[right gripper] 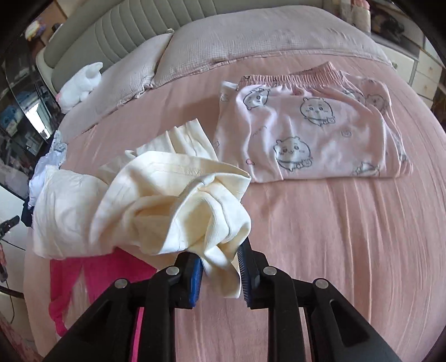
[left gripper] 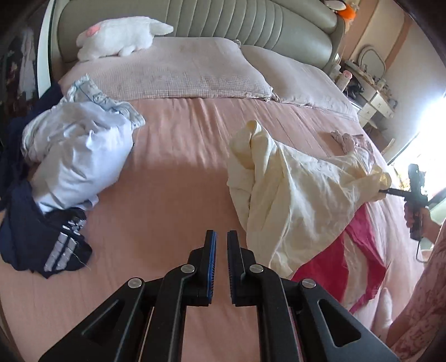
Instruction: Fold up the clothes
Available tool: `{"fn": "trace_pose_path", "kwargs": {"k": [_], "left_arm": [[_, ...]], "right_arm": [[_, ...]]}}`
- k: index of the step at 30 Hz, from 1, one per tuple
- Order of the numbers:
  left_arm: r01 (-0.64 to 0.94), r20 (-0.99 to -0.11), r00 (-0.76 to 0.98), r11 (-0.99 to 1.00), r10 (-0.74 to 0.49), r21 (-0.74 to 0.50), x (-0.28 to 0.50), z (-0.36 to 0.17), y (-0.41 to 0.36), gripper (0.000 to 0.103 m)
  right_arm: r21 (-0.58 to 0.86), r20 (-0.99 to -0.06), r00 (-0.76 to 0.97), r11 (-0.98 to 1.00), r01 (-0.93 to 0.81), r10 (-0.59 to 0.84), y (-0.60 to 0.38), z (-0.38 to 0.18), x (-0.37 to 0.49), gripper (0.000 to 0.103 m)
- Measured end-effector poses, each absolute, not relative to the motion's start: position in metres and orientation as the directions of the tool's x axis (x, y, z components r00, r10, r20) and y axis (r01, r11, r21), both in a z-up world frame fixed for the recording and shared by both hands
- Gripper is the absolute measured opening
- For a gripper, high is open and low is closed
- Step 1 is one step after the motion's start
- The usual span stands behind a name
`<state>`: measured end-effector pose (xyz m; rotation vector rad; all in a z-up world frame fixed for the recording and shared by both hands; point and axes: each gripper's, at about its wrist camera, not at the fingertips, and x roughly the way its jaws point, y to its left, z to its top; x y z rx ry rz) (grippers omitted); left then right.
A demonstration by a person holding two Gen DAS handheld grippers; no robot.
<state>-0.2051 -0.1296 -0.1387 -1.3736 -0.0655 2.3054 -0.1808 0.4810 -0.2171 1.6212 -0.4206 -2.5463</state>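
A crumpled cream garment lies on the pink bed, draped partly over a magenta garment. My right gripper is shut on a bunched corner of the cream garment, lifting it a little off the sheet. The left wrist view shows that gripper at the far right, held by a hand. My left gripper hovers over bare sheet just left of the cream garment, shut, with nothing between its blue pads. Pink cartoon-print pyjamas lie folded beyond the right gripper.
A heap of white and pale blue clothes and a navy garment with grey stripes lie at the bed's left side. Two pillows and a white plush rabbit sit by the padded headboard. Drawers stand at the right.
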Motion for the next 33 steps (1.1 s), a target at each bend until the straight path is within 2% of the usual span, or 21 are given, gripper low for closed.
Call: {"fn": "trace_pose_path", "kwargs": {"k": [2,3,4,5,6,7,8,10,12,15,16,17,18,19,23,26,28,33], "left_arm": [[-0.375,-0.794,-0.375,-0.861,0.478,-0.342,-0.204,-0.142,-0.123,0.009],[-0.386,-0.802,-0.35,-0.855,0.484,-0.347,-0.204,-0.147,-0.114,0.015],[-0.396,-0.81,-0.325,-0.848,0.488,-0.352,-0.203,-0.153,-0.105,0.03],[-0.406,-0.817,-0.3,-0.841,0.492,-0.357,-0.202,-0.158,-0.096,0.041],[-0.402,-0.817,-0.279,-0.834,0.504,-0.378,-0.201,-0.167,-0.09,0.064],[-0.397,-0.816,-0.258,-0.827,0.517,-0.398,-0.2,-0.176,-0.085,0.07],[-0.382,-0.811,-0.244,-0.822,0.531,-0.423,-0.2,-0.184,-0.083,0.07],[-0.35,-0.833,-0.242,-0.845,0.498,-0.403,-0.202,-0.201,-0.078,0.07],[-0.302,-0.84,-0.237,-0.859,0.487,-0.413,-0.201,-0.215,-0.079,0.07],[-0.17,-0.761,-0.109,-0.766,0.64,-0.62,-0.206,-0.243,-0.08,0.07],[-0.149,-0.758,-0.103,-0.763,0.644,-0.629,-0.206,-0.246,-0.076,0.067],[-0.151,-0.753,-0.112,-0.76,0.649,-0.633,-0.207,-0.243,-0.073,0.06],[-0.153,-0.747,-0.121,-0.756,0.653,-0.636,-0.207,-0.241,-0.07,0.032],[-0.156,-0.742,-0.131,-0.753,0.658,-0.64,-0.208,-0.238,-0.068,0.016],[-0.148,-0.736,-0.134,-0.748,0.663,-0.647,-0.212,-0.227,-0.065,0.01],[-0.135,-0.682,-0.197,-0.708,0.705,-0.693,-0.214,-0.207,-0.075,0.009],[-0.125,-0.649,-0.254,-0.689,0.717,-0.713,-0.214,-0.191,-0.085,0.009],[-0.163,-0.688,-0.228,-0.724,0.688,-0.67,-0.222,-0.185,-0.078,0.009]], "right_arm": [[0.233,-0.862,-0.471,-0.972,-0.042,-0.187,0.476,-0.2,-0.171,0.026],[0.192,-0.856,-0.494,-0.981,-0.032,-0.152,0.473,-0.19,-0.165,0.033],[0.15,-0.848,-0.517,-0.988,-0.023,-0.117,0.47,-0.18,-0.16,0.044],[0.117,-0.835,-0.543,-0.993,-0.025,-0.085,0.471,-0.171,-0.154,0.047],[0.104,-0.822,-0.567,-0.993,-0.053,-0.056,0.475,-0.165,-0.152,0.055],[0.097,-0.808,-0.589,-0.992,-0.085,-0.028,0.479,-0.158,-0.15,0.059],[0.116,-0.8,-0.6,-0.986,-0.123,-0.019,0.486,-0.155,-0.15,0.061],[0.143,-0.814,-0.58,-0.978,-0.153,-0.028,0.491,-0.168,-0.159,0.071],[0.166,-0.83,-0.556,-0.97,-0.179,-0.039,0.496,-0.182,-0.17,0.071],[0.214,-0.86,-0.503,-0.957,-0.195,-0.09,0.496,-0.21,-0.183,0.071],[0.247,-0.869,-0.478,-0.948,-0.203,-0.124,0.496,-0.221,-0.187,0.071],[0.298,-0.869,-0.465,-0.93,-0.214,-0.171,0.495,-0.227,-0.19,0.071],[0.344,-0.857,-0.47,-0.915,-0.212,-0.213,0.493,-0.229,-0.191,0.071],[0.388,-0.841,-0.477,-0.898,-0.207,-0.253,0.49,-0.23,-0.192,0.071],[0.294,-0.869,-0.461,-0.936,-0.195,-0.177,0.485,-0.228,-0.203,0.071],[0.437,-0.814,-0.526,-0.857,-0.273,-0.247,0.509,-0.213,-0.199,0.071],[0.475,-0.784,-0.564,-0.836,-0.274,-0.261,0.518,-0.197,-0.195,0.071],[0.396,-0.853,-0.46,-0.88,-0.262,-0.247,0.51,-0.202,-0.219,0.072]]}}
